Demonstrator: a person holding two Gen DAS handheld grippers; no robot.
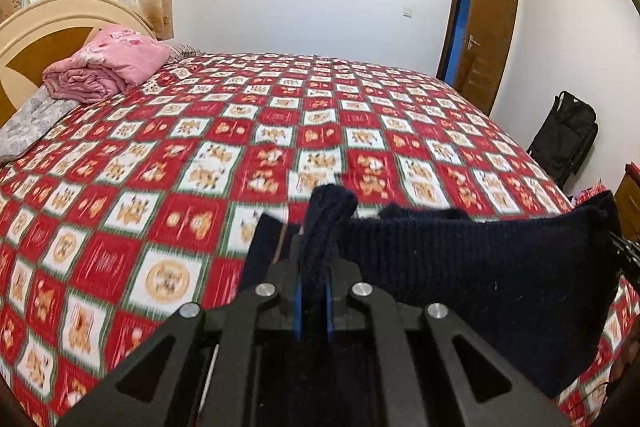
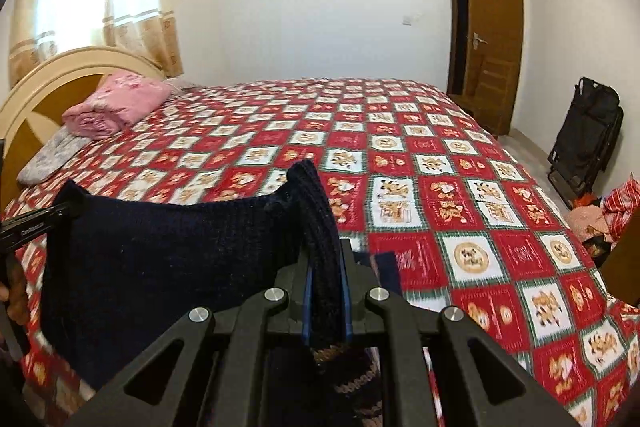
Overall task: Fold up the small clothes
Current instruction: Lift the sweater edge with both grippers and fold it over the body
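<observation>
A dark navy knit garment (image 1: pixel 480 267) hangs stretched between my two grippers above the bed. My left gripper (image 1: pixel 314 251) is shut on one bunched top corner of it, and the cloth runs off to the right. My right gripper (image 2: pixel 326 259) is shut on the other top corner, and the garment (image 2: pixel 160 259) spreads to the left toward the left gripper's tip (image 2: pixel 36 223). A patterned brown band of the knit (image 2: pixel 348 375) shows below the right jaws.
The bed is covered by a red and white checked quilt (image 1: pixel 240 155). A folded pink blanket (image 1: pixel 108 67) and a grey pillow (image 1: pixel 28 127) lie by the headboard. A brown door (image 2: pixel 492 27), a black bag (image 2: pixel 588 135) and a clothes pile (image 2: pixel 600 215) stand to the right.
</observation>
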